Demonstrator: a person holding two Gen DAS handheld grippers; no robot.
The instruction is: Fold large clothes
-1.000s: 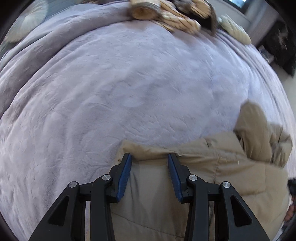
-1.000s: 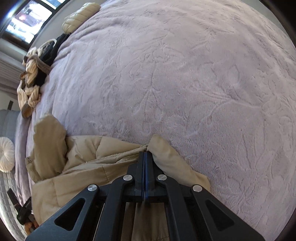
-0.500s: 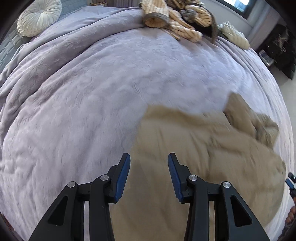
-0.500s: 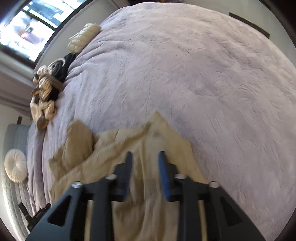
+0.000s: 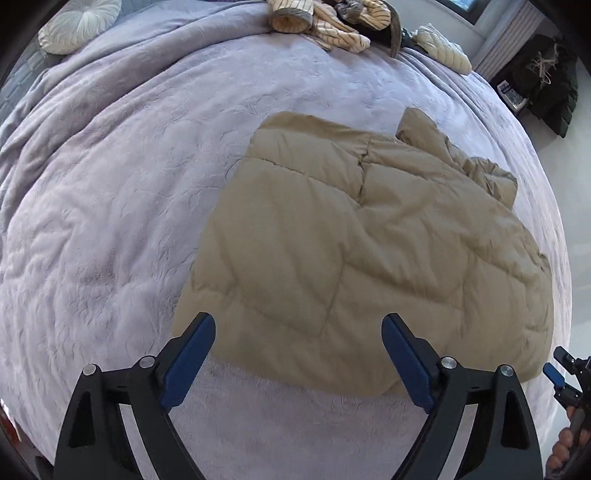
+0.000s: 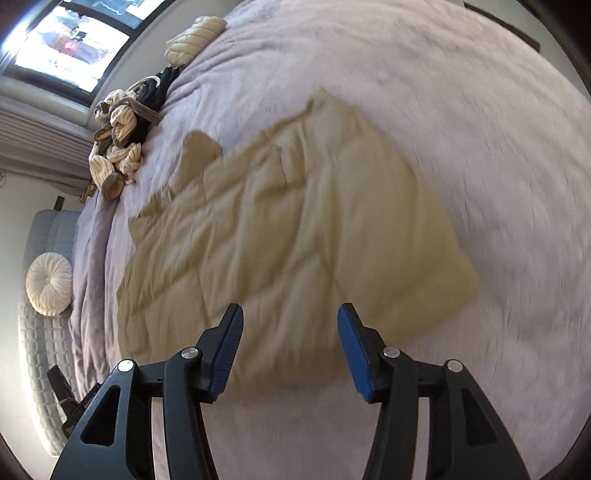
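Both claws released tan jacket (image 5: 369,236), jaws opening, lifted clear; jacket now flat.

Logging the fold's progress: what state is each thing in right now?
Tan quilted puffer jacket: lying folded on the lilac plush bedspread, released.
Left gripper: jaws opening, nothing between them.
Right gripper: jaws opening, empty.
Striped cream garments: heaped, unfolded, at the far edge.

Jacket (image 5: 351,229), frame centre: tan quilted cloth, matt, puffy, stitched panels. Blanket (image 5: 110,221) on bed: lilac plush, soft nap, embossed leaf pattern. Left gripper (image 5: 298,354), bottom: matt black plastic, blue ribbed pads, shiny metal screws. Cushion (image 5: 79,24), upper left: cream pleated cloth. Clothes (image 5: 332,18), top: striped knit.
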